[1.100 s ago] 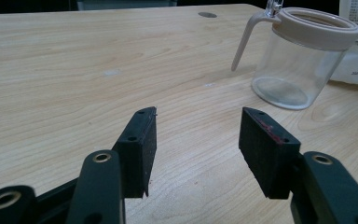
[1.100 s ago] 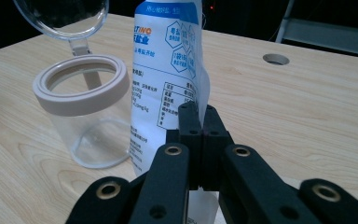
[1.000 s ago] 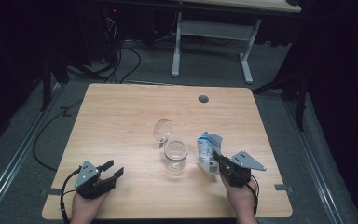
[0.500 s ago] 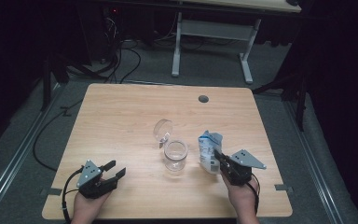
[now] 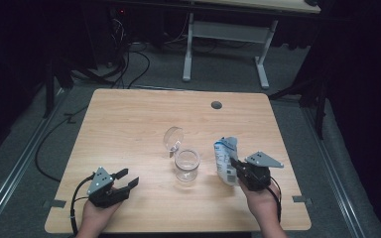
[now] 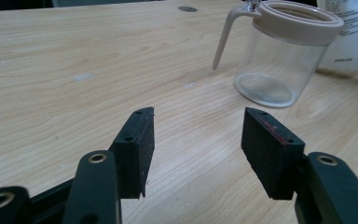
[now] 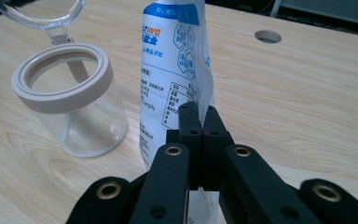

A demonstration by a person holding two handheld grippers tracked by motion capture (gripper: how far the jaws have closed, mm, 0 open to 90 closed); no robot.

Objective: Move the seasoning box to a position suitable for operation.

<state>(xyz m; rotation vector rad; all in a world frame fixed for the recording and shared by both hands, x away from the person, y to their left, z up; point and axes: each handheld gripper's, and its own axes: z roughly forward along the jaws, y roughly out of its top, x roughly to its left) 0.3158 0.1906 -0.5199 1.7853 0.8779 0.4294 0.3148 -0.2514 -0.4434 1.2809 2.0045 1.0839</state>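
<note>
The right gripper [image 5: 235, 171] is clamped on the side seam of a white and blue pouch [image 5: 224, 159], its jaws pressed together with only the thin film edge between them, as the right gripper view confirms at the pouch [image 7: 172, 88]. The pouch stands roughly upright on the table [image 5: 129, 124], long axis near vertical, its opened top leaning slightly toward the far edge. Just beside it, on the left as seen from the high view, stands a clear jar [image 5: 187, 164] with a beige rim; the two are close but appear apart. The jar's hinged clear lid [image 5: 173, 138] is swung open and stands behind the mouth, on the far side. The controlling relation is therefore lateral: the jar mouth lies to the left of the held pouch, at a level below the pouch top, so a pour would call for lifting and tipping the pouch leftward over the rim. The left gripper [image 5: 125, 181] rests low near the front left of the table, well apart from the jar, jaws wide with nothing between them and just opened slightly further; the jar [image 6: 279, 56] lies ahead and to its right. The pouch's fill level cannot be judged, its printed text is too small to read, and the pouch base is hidden behind the right gripper.
</note>
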